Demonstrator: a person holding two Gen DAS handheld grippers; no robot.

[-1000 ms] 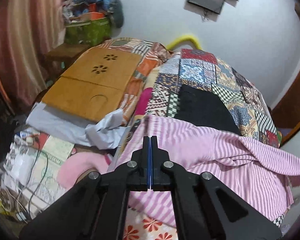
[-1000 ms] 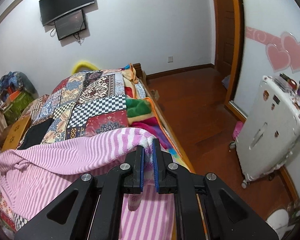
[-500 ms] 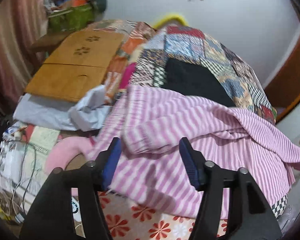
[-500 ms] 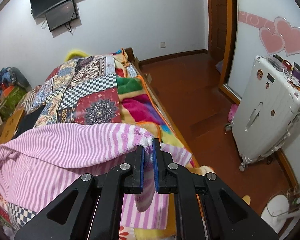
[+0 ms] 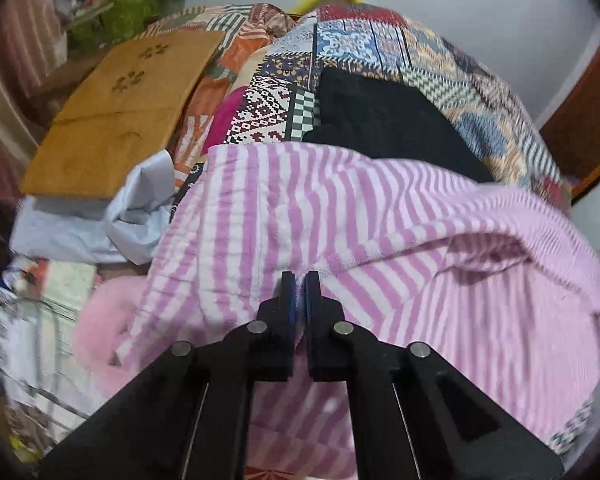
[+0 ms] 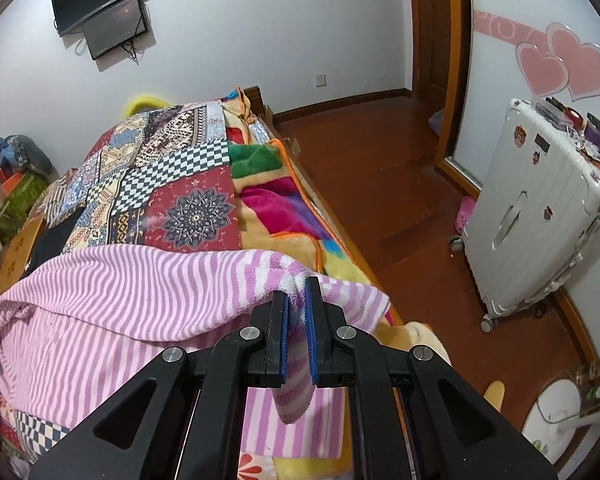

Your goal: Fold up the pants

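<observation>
The pink-and-white striped pants (image 5: 340, 208) lie spread across the near end of a bed covered by a patchwork quilt (image 5: 380, 52). My left gripper (image 5: 300, 276) points steeply down at the pants' left part, shut, with a pinch of striped fabric between its blue pads. In the right wrist view the pants (image 6: 120, 280) stretch leftward from my right gripper (image 6: 296, 284). That gripper is shut on a bunched edge of the cloth, and a flap hangs down between its fingers. It holds this edge raised a little above the bed's right side.
A black cloth (image 5: 380, 120) lies on the quilt just beyond the pants. A wooden board (image 5: 128, 112) and a pale blue cloth (image 5: 140, 208) sit to the left. A white suitcase (image 6: 532, 216) stands on the wooden floor (image 6: 380, 160) to the right.
My left gripper was shut above the pants, opened wide while dropping toward them, and now is shut on the striped fabric. The right gripper kept its grip and sank slightly.
</observation>
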